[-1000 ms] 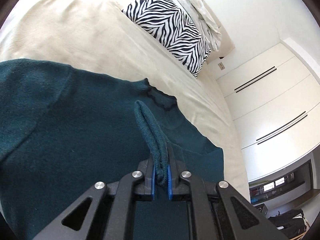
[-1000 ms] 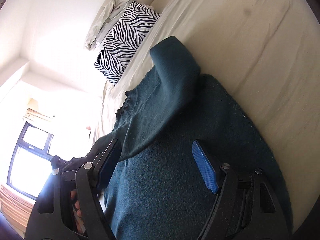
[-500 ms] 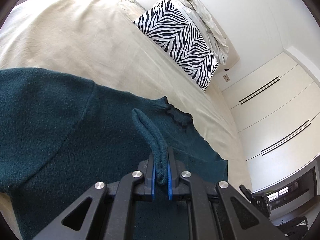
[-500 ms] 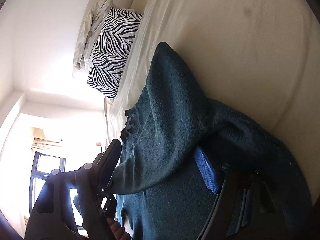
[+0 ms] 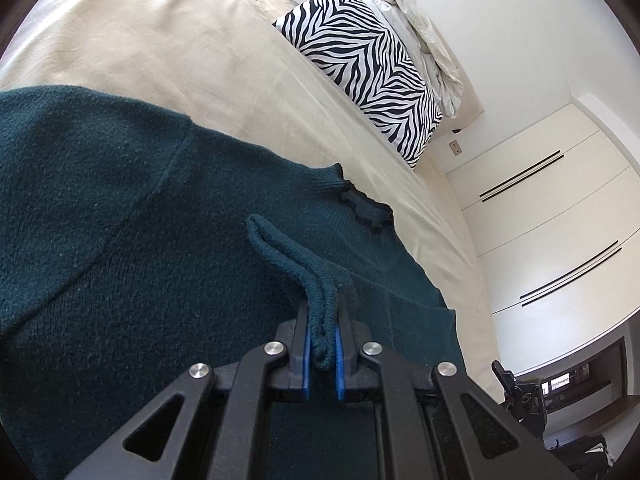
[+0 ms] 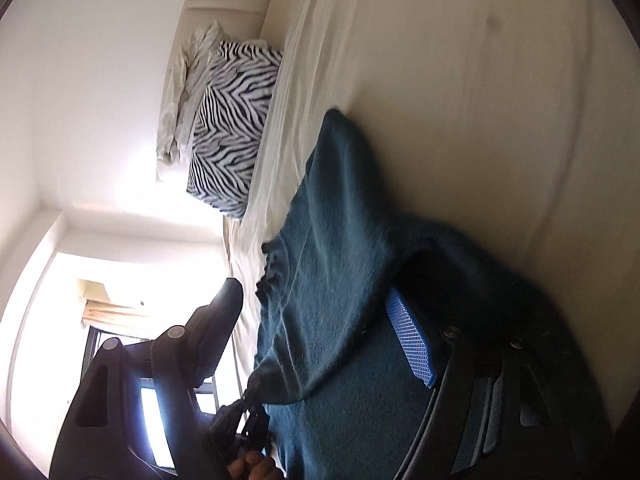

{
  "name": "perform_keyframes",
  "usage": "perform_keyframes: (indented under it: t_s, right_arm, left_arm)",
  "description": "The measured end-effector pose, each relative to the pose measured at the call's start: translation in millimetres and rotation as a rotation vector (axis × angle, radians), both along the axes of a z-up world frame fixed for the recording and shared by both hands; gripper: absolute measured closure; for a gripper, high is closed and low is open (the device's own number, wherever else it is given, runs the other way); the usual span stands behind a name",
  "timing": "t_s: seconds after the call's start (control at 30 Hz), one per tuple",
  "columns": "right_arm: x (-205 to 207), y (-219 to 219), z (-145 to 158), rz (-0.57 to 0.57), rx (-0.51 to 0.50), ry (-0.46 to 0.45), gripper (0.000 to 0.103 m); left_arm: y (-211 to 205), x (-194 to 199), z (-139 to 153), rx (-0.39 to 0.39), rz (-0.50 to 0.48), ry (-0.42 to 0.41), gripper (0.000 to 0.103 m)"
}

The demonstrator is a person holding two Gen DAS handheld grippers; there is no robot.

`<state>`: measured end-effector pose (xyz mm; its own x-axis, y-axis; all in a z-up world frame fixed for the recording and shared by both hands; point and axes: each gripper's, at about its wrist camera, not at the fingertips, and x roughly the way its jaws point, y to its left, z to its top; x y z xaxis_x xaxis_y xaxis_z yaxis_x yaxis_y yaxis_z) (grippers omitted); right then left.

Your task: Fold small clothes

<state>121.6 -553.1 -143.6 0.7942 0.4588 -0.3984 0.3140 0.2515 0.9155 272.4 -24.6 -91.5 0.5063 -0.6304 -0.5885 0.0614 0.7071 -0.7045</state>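
Left gripper [image 5: 321, 344] — jaws drawn narrow, clamped on a doubled ribbed edge of the teal sweater [image 5: 120, 260]. The pinched roll of knit stands up out of the blue pads [image 5: 305, 354] and curls forward. Probably a hem or cuff; which one cannot be told. A grip on a doubled edge reads as a carrying hold: both layers travel together when that side is laid over.

Right gripper [image 6: 320, 336] — jaws spread wide. Its blue-padded finger [image 6: 412, 344] sits against or under a fold of the sweater [image 6: 340, 280], the dark finger [image 6: 218, 320] out past the cloth edge, over the brightly lit window side. Nothing is squeezed between them. Judged: this hand is either bracing the fabric or lining up for a pinch. The right-wrist picture is motion-blurred, so contact at the pad is uncertain. Low in this view a bit of the person's hand [image 6: 256, 466] shows with a dark gripper piece.

The sweater lies on the cream bed sheet [image 5: 200, 52], body spread broadly, frilled neckline [image 5: 362, 210] toward the pillows. One sleeve or flap rises to a peak in the right view — lifted or draped, not flat.

Beyond: a zebra-print pillow [image 5: 368, 64] with a pale crumpled cloth [image 5: 424, 28] behind it, against the headboard. Farther still, white wardrobe doors [image 5: 552, 220].

Fold appears early — neckline exposed, body not yet stacked.
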Motion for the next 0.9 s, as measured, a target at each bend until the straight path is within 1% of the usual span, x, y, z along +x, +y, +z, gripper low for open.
perform_keyframes:
  t_s: [0.03,0.1,0.17,0.2,0.23,0.27,0.3,0.33,0.43,0.53,0.6,0.7,0.8,0.9]
  right_arm:
    - [6,8,1,0.022,-0.013,0.003,0.030]
    - [19,20,5,0.030,-0.045,0.004,0.029]
    - [26,14,6,-0.010,-0.064,-0.005,0.029]
    - [26,6,5,-0.049,-0.083,-0.002,0.032]
    - [24,-4,4,-0.078,-0.081,-0.006,0.033]
    - [22,-11,0,-0.093,-0.039,-0.020,0.034]
    - [20,-19,-5,-0.104,0.001,-0.030,0.039]
    - [15,-25,-8,-0.114,0.019,-0.036,0.044]
    - [7,-32,-18,-0.125,0.035,-0.055,0.054]
    - [7,-29,-18,-0.107,0.007,-0.064,0.053]
    - [1,-25,-17,-0.076,-0.001,-0.047,0.051]
    - [-16,-18,-11,-0.015,-0.021,0.009,0.051]
    - [-34,-14,8,0.031,-0.059,0.001,0.049]
    - [-35,-20,35,0.036,-0.127,-0.043,0.049]
  left_arm:
    - [0,0,0,0.002,-0.001,-0.001,0.093]
    - [1,1,1,0.002,0.000,0.001,0.093]
    - [3,3,-1,0.000,0.010,0.006,0.093]
    - [4,4,-2,-0.003,0.013,0.009,0.093]
    - [5,4,-3,-0.005,0.015,0.011,0.093]
    - [6,5,-5,-0.004,0.018,0.013,0.093]
    - [7,5,-8,-0.003,0.017,0.017,0.093]
    - [7,6,-11,0.000,0.017,0.021,0.093]
    - [10,4,-20,0.007,0.020,0.035,0.093]
    - [13,3,-24,0.018,0.014,0.033,0.091]
    - [13,2,-24,0.028,0.007,0.026,0.091]
    - [10,0,-24,0.056,-0.010,0.019,0.090]
    - [7,-3,-21,0.098,-0.016,0.014,0.090]
    - [1,-6,-18,0.156,-0.018,0.003,0.088]
